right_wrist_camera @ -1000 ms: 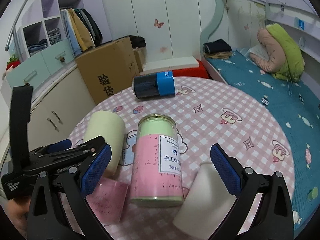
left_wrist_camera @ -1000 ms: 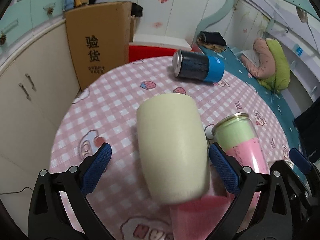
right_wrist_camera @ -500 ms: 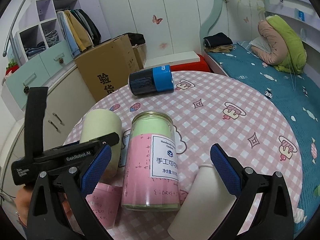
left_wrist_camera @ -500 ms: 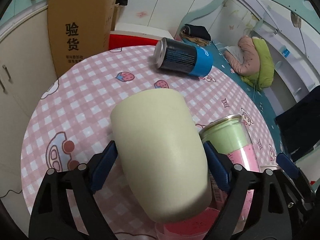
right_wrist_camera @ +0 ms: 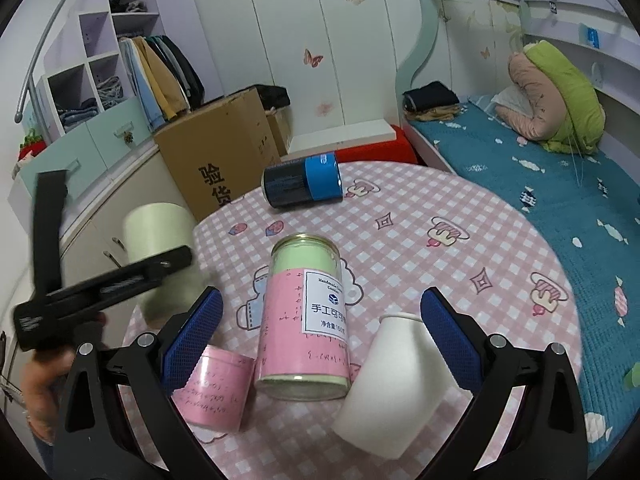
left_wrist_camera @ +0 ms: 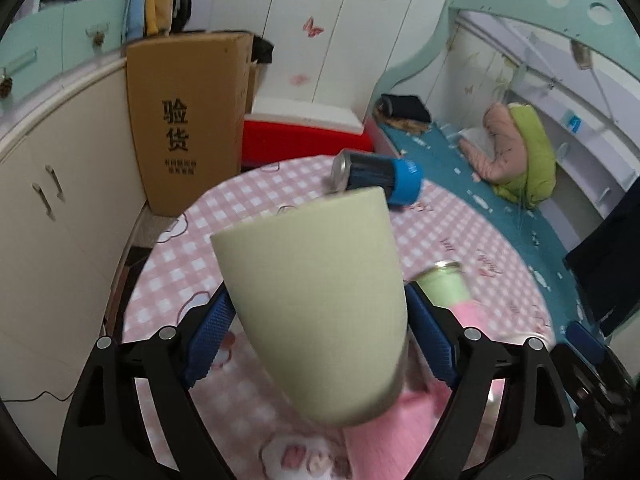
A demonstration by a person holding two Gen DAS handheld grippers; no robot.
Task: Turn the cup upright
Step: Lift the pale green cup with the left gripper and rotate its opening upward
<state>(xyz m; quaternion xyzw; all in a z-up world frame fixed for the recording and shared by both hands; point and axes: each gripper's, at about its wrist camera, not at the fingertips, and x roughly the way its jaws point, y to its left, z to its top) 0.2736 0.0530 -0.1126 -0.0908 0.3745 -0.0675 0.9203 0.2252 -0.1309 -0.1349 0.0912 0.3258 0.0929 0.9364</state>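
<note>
My left gripper point(left_wrist_camera: 316, 340) is shut on a pale cream-green cup point(left_wrist_camera: 320, 300) and holds it lifted and tilted above the pink checked table point(left_wrist_camera: 460, 232). Its blue pads press both sides of the cup. In the right wrist view the same cup point(right_wrist_camera: 154, 232) hangs at the left, off the table's edge, clamped in the left gripper. My right gripper point(right_wrist_camera: 320, 332) is open and empty, low over the near side of the table. A white paper cup point(right_wrist_camera: 388, 376) sits between its fingers, beside the right pad.
A tall pink and green jar point(right_wrist_camera: 306, 316) stands mid-table. A small pink tub point(right_wrist_camera: 216, 392) sits near the left pad. A dark can with a blue band point(right_wrist_camera: 302, 186) lies on its side at the far edge. A cardboard box point(right_wrist_camera: 216, 156) and bed point(right_wrist_camera: 540, 184) surround the table.
My left gripper closed on the cream-green cup, then lifted it off the table and tilted it. The right gripper stayed open and drew slightly nearer to the jar.
</note>
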